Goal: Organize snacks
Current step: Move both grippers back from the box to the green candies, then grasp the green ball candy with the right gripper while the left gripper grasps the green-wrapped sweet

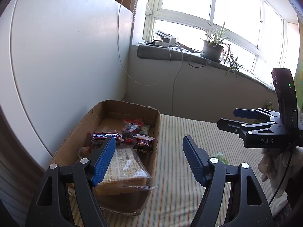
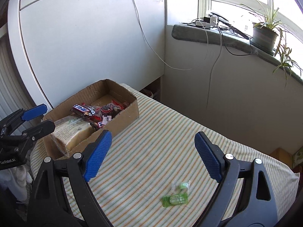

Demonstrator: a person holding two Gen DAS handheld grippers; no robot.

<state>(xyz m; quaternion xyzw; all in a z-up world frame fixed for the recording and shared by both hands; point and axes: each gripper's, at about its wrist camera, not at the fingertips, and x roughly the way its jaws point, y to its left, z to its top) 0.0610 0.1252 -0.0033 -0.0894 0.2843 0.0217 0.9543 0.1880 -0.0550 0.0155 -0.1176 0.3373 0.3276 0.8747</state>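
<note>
**A:** Left wrist view first: our left gripper [image 1: 149, 151] hangs wide open and empty by the cardboard box [image 1: 156, 132], which already holds the wrapped bread [image 1: 125, 168] and candy bars [image 1: 106, 137].

**B:** Right wrist view: our right gripper [image 2: 151, 153] is spread wide too, holding nothing. Two green candies [image 2: 175, 198] lie on the striped cloth [image 2: 151, 132] just below it. We reckon they're light, crinkly and slippery, so pinch the wrapper's middle.
</note>
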